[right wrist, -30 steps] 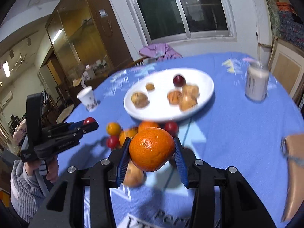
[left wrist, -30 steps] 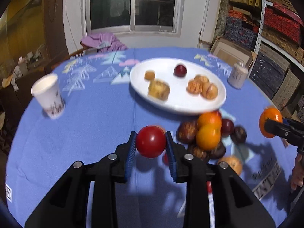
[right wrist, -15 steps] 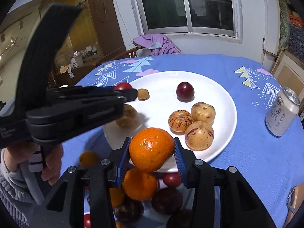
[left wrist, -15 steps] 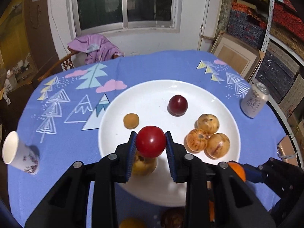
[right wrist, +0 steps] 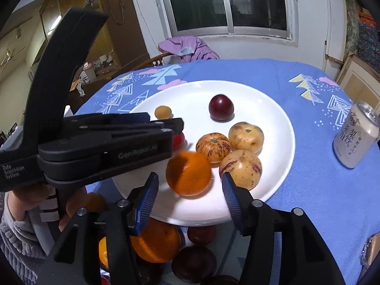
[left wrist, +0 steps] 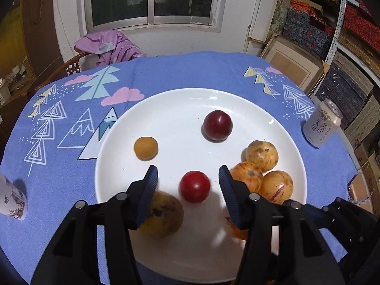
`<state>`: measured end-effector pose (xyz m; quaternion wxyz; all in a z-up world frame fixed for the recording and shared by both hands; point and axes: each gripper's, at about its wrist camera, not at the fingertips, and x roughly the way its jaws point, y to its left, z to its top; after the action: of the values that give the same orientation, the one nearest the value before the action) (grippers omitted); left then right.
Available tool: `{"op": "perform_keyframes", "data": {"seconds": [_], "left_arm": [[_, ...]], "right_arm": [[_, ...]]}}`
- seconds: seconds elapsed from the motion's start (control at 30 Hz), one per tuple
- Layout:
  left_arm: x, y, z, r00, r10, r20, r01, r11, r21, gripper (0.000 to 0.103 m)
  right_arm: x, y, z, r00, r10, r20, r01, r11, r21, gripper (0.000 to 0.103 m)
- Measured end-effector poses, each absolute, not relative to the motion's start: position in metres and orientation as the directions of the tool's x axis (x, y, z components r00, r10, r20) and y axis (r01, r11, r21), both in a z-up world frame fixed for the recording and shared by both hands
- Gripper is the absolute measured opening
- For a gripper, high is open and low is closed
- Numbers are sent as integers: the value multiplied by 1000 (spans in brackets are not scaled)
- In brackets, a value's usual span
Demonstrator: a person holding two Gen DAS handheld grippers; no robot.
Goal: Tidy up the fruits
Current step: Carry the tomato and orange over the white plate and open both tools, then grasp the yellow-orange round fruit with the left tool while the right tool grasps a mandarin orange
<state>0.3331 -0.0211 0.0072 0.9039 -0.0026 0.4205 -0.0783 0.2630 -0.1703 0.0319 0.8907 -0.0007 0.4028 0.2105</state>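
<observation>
A white plate [left wrist: 180,109] lies on the blue tablecloth. My left gripper [left wrist: 187,174] hangs over its near side with jaws opening. A red fruit [left wrist: 194,186] rests on the plate between them, untouched by either pad. In the right wrist view my right gripper [right wrist: 190,179] also has opening jaws, and an orange [right wrist: 188,173] sits free on the plate between them. The left gripper [right wrist: 177,124] reaches in from the left, held by a hand. A dark plum [left wrist: 217,125], a small tan fruit [left wrist: 145,148], three striped yellow fruits [left wrist: 261,155] and a brownish fruit [left wrist: 163,216] share the plate.
A pile of oranges [right wrist: 154,242] and dark fruits [right wrist: 193,258] lies on the cloth just short of the plate. A drink can [left wrist: 321,127] stands right of the plate, and a paper cup [left wrist: 11,199] at the left edge. A purple garment [left wrist: 109,45] hangs on a chair beyond the table.
Both grippers moved forward from the fruit pile to over the plate. Their jaws then opened, letting the red fruit and the orange down onto the plate.
</observation>
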Motion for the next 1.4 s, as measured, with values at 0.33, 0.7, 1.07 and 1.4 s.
{"op": "perform_keyframes", "data": {"seconds": [0.33, 0.7, 1.07, 1.4], "left_arm": [[236, 41, 37, 727, -71, -683, 23, 997, -78, 73], [153, 59, -9, 718, 3, -696, -46, 998, -44, 80], [175, 31, -22, 713, 36, -701, 19, 997, 71, 82], [193, 38, -31, 671, -67, -738, 48, 998, -47, 66]], "right_arm": [[219, -213, 74, 679, 410, -609, -344, 911, 229, 67], [176, -280, 48, 711, 392, -583, -169, 901, 400, 78], [178, -273, 43, 688, 418, -594, -195, 894, 402, 78], [177, -263, 39, 671, 412, -616, -210, 903, 375, 78]]}}
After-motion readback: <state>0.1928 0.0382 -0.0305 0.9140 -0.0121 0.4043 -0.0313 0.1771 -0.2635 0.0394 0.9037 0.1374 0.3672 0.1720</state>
